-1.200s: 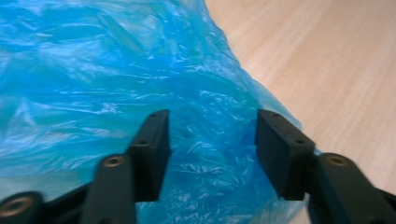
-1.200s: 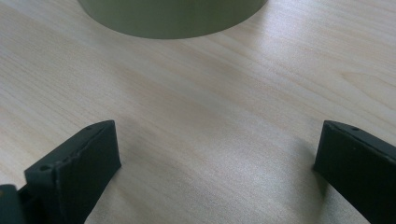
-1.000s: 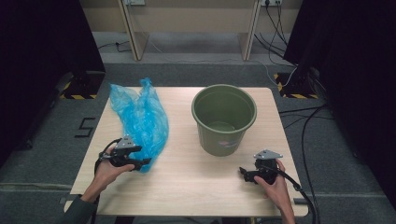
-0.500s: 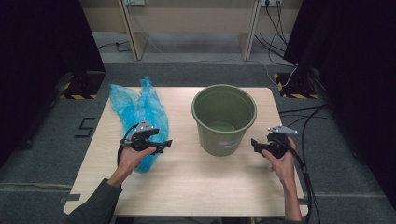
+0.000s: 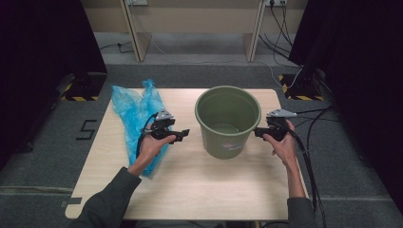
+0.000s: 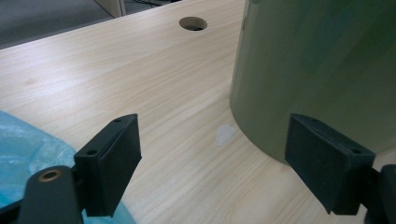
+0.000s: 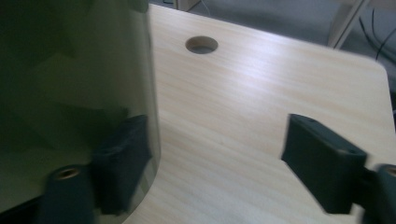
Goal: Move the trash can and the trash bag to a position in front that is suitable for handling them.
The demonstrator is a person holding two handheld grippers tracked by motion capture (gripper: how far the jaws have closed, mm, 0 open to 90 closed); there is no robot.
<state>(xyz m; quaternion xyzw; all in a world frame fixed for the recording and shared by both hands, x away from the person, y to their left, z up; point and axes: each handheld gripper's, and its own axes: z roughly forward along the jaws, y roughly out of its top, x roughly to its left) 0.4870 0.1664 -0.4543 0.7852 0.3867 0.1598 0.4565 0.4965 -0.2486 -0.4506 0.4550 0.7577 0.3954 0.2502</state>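
A person is bringing two hand-held grippers toward a green plastic bucket (image 5: 228, 121) standing upright near the far edge of the desk (image 5: 199, 185), slightly toward its right side. The left gripper (image 5: 183, 134) is hovering just left of the bucket wall, its jaws released and spread wide with nothing between them; they have just been opening. The right gripper (image 5: 256, 133) is pressing in at the bucket's right side, one jaw looking to stand against the wall and the other standing clear over bare wood; its jaws have just been closing, yet they are pinching nothing so far.

The bucket is looking smooth, tapered and empty, with a pale label low on its near side, so it is likely light and prone to sliding. Doing this step well probably means closing on the rim rather than the curved wall, approaching from both sides evenly so the pail is not being pushed across the desk. A crumpled blue plastic bag (image 5: 135, 111) is lying near the far left corner.
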